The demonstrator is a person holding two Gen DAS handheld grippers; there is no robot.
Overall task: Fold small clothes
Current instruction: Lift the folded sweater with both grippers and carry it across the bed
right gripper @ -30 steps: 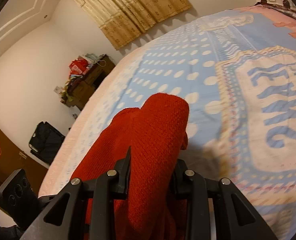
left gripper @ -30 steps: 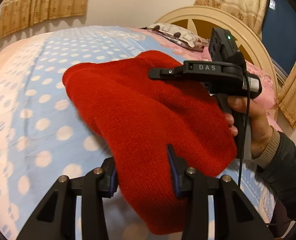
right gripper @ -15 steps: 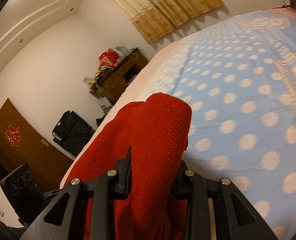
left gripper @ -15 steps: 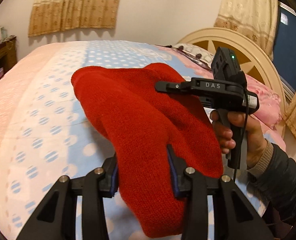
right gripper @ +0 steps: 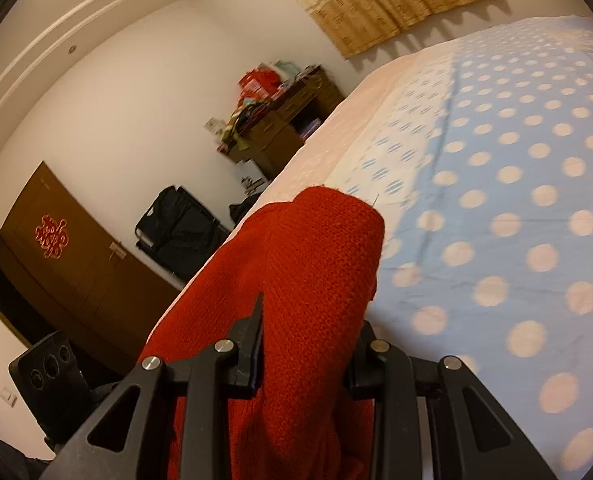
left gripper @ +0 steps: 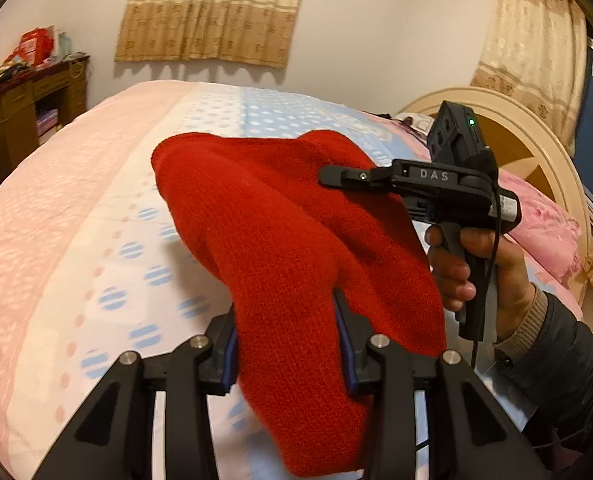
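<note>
Because the red knit garment [left gripper: 296,248] is a thick, loosely knitted piece, it will likely handle as something light, soft and wholly limp, with a fuzzy surface that grips rather than slides. It hangs in the air above the bed [left gripper: 96,208], bunched into rounded folds, not lying on the cover. The left gripper [left gripper: 286,344] is clenched on a thick fold of it, blue pads pressing into the wool on both sides. The right gripper [right gripper: 310,344] is likewise clamped on another bunched part, the knit bulging up between its fingers. In the left wrist view the right gripper shows from the side, held in the person's hand [left gripper: 484,268] just beside the garment's far edge.

Such a knit stretches and sags, so a hold on a doubled edge or corner seems safer than on a single layer, which could pull out of shape. Nothing about it looks fragile.

Under the garment the bed wears a smooth cotton-like cover, pale blue with cream dots, pink toward its near side. A curved cream headboard [left gripper: 536,128] stands beyond the garment, and pleated beige curtains [left gripper: 212,12] hang on the wall behind.
</note>
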